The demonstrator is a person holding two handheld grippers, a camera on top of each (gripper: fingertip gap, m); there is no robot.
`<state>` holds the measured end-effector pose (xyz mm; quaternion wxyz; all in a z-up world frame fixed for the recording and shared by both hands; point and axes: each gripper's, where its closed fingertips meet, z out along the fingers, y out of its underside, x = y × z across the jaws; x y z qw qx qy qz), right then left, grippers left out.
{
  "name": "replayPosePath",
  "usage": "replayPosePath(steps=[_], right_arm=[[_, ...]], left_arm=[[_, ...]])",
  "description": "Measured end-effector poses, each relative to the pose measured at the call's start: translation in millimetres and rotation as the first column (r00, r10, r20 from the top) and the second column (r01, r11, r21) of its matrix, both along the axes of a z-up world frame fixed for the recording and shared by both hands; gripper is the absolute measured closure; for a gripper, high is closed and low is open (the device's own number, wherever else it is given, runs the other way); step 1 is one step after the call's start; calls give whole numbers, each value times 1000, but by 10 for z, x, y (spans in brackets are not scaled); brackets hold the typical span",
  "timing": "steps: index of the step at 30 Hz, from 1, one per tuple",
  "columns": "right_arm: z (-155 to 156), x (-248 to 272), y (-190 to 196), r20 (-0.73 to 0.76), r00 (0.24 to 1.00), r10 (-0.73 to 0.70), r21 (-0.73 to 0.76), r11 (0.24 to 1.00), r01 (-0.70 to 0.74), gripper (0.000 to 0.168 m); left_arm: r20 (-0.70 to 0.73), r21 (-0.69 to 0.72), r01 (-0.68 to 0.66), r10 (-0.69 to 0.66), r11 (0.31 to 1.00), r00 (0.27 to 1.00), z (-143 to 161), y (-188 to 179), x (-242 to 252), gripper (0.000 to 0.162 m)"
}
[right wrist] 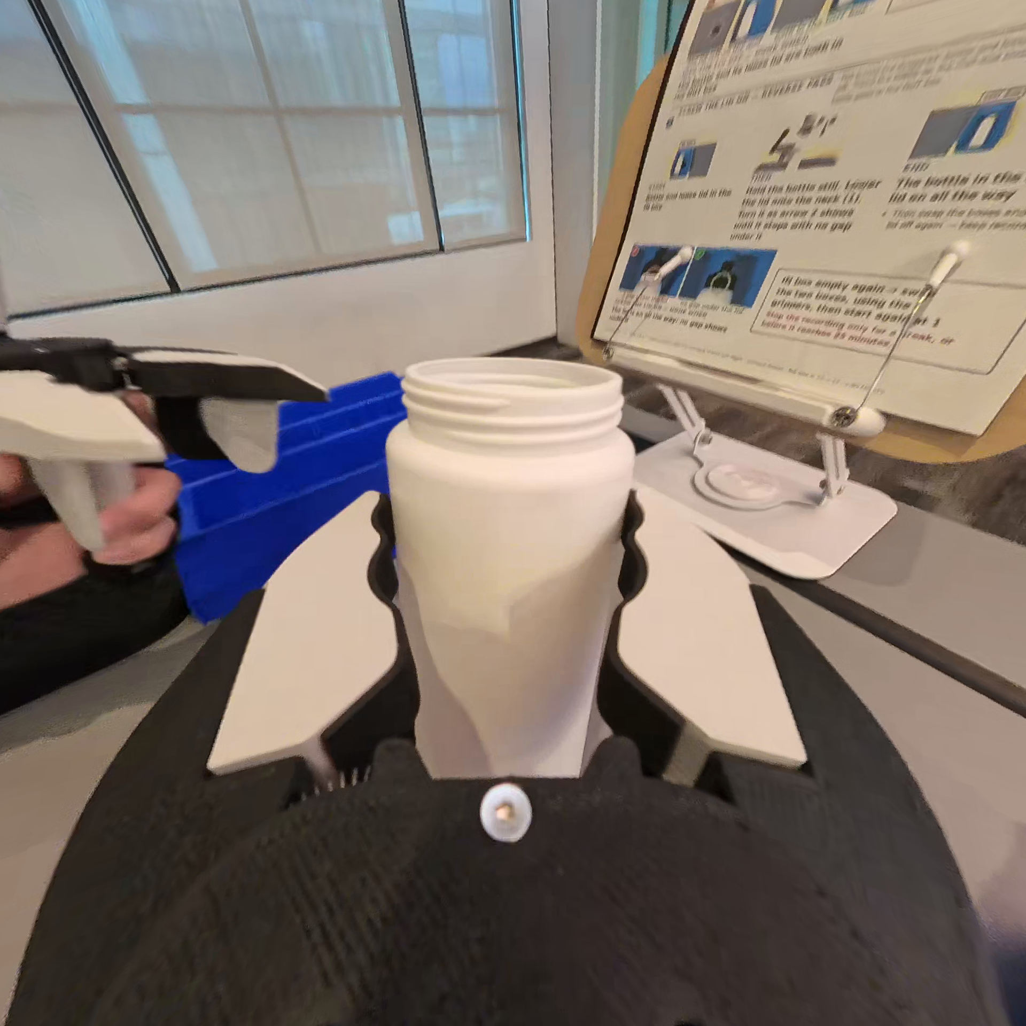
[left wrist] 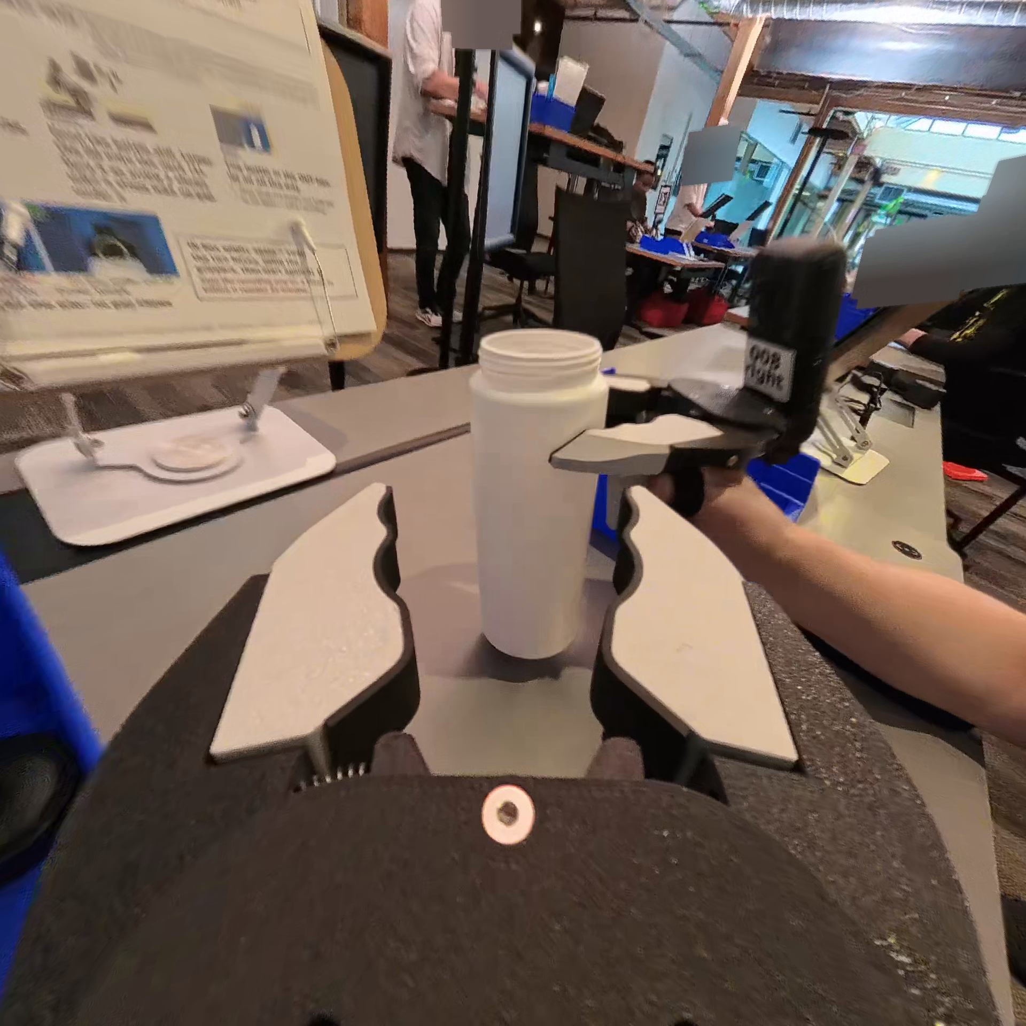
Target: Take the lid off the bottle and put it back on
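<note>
Gripping the lidless white bottle, the right tool clamps its body; the left tool gapes apart.

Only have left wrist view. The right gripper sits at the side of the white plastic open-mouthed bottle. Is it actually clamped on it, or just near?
Observer: Clamped. The right wrist view shows the right gripper shut on the white plastic open-mouthed bottle, with one finger pressed against each side of the body.
Operator: Lid in that view? None in mine.
Observer: No lid there either. The threaded neck is bare, and behind the bottle on its left stands a blue plastic bin.
</note>
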<state>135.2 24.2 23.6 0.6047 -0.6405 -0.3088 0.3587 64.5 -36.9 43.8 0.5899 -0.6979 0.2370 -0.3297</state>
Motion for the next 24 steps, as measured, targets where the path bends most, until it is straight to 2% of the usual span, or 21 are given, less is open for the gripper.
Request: replayPosePath(steps=[3,6,9,13,16,19,21,24], right_arm=[[39,-18,37,-74,997,-37,78,996,43,87],[-5,-92,108,-82,994,-73,150,985,85,87],[-64,-165,148,-82,994,-69,192,978,84,87],[-165,-227,178,-78,995,-58,200,977,72,87],[-166,-238,156,-57,997,-46,205,977,57,87],[-156,-242,137,-33,999,-40,199,979,46,86],[-111,-234,116,-31,999,-35,203,978,40,80],[-20,-209,63,-32,999,-31,220,975,37,75]], left_arm=[[-58,96,-111,117,989,991,246,-63,-371,94],[-154,216,-302,338,928,929,383,46,-898,101],[-249,154,-385,413,910,876,267,173,-1294,91],[-298,10,-434,417,901,859,-53,355,-1677,84],[-372,-78,-461,403,884,836,-413,521,-1901,84],[-463,-184,-423,301,887,834,-842,660,-1932,79],[-507,-233,-372,214,898,835,-1086,745,-1880,75],[-589,-238,-329,134,914,797,-1352,890,-1846,71]])
